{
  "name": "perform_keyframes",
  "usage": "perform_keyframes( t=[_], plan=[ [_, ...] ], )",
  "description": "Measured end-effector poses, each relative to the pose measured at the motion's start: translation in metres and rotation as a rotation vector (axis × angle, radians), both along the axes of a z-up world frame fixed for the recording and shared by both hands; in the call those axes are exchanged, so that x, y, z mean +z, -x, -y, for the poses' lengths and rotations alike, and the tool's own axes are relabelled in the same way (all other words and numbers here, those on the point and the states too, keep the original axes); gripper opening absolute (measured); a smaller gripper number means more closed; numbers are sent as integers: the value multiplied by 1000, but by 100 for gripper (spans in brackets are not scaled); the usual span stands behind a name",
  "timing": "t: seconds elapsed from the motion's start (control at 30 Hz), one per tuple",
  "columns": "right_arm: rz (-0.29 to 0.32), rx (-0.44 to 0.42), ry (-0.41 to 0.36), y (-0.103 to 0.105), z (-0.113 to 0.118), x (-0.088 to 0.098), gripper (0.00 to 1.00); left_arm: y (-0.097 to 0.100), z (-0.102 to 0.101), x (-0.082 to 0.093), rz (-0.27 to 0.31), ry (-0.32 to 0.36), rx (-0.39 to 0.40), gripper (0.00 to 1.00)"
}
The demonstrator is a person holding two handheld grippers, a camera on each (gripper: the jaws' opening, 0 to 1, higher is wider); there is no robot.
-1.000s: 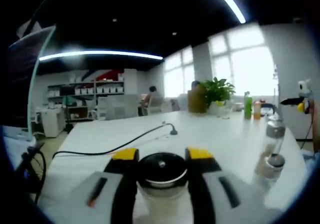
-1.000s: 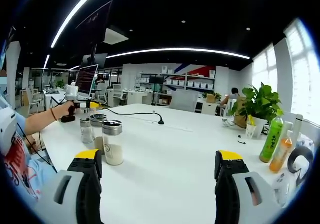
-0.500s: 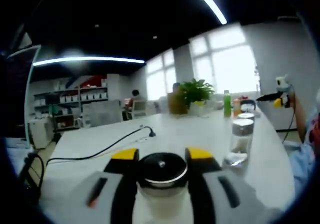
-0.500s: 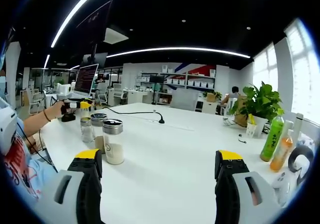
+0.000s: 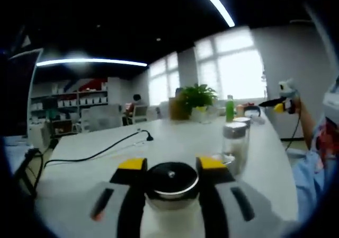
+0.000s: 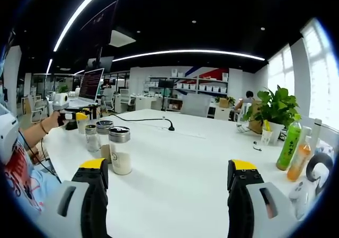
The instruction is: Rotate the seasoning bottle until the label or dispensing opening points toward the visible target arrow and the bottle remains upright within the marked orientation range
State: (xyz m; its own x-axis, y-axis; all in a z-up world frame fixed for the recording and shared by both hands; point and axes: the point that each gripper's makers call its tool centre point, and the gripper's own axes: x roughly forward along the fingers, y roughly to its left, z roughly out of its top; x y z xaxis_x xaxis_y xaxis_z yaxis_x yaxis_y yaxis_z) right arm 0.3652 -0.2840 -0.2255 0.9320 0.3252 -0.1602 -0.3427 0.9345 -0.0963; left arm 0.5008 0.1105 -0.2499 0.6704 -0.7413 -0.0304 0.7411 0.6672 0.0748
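- On the white table [image 6: 185, 158], seen from the right gripper view, the left gripper [image 6: 74, 119] sits at the far left edge, held by a person's hand [image 6: 53, 120], and clamps a seasoning bottle there that is too small and hidden to describe.
- Just right of it stand two spare shakers: a small glass shaker [image 6: 91, 138] and a darker-lidded one [image 6: 104, 128] behind it.
- Next comes a larger shaker [image 6: 119, 150] with a metal cap and white contents, upright, a small tag beside its base.
- A black cable [image 6: 143, 121] runs across the middle of the table.
- The right gripper [image 6: 168, 182] hangs over bare tabletop with its yellow-tipped jaws spread wide, nothing between them.
- Further right are a potted plant [image 6: 275, 108], a green drink bottle [image 6: 287, 146] and an orange bottle [image 6: 300, 161].
- Over in the left gripper view, the seasoning bottle [image 5: 171, 187] stands upright between that gripper's jaws, which press on both sides just under its dark metal cap; a shaker [image 5: 234, 148] stands just right of it.
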Motion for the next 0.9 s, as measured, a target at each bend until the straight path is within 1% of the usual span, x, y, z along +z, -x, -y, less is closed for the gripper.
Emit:
perform_keyframes(
  t=[0.2, 0.3, 0.53, 0.77, 0.9],
  plan=[
    [-8, 11, -3, -1, -3, -2, 97, 12, 2, -8, -10, 14, -10, 38],
    [-8, 12, -6, -1, -3, -3, 97, 15, 3, -14, -17, 13, -11, 38],
    [-8, 5, -7, -1, -1, -2, 97, 14, 2, -25, -39, 21, -5, 38],
    [-9, 6, -8, -1, -2, -3, 97, 17, 6, -29, -36, 6, -21, 39],
    [-8, 2, -6, -1, -1, -3, 97, 16, 5, -31, -39, -1, -13, 39]
  ],
)
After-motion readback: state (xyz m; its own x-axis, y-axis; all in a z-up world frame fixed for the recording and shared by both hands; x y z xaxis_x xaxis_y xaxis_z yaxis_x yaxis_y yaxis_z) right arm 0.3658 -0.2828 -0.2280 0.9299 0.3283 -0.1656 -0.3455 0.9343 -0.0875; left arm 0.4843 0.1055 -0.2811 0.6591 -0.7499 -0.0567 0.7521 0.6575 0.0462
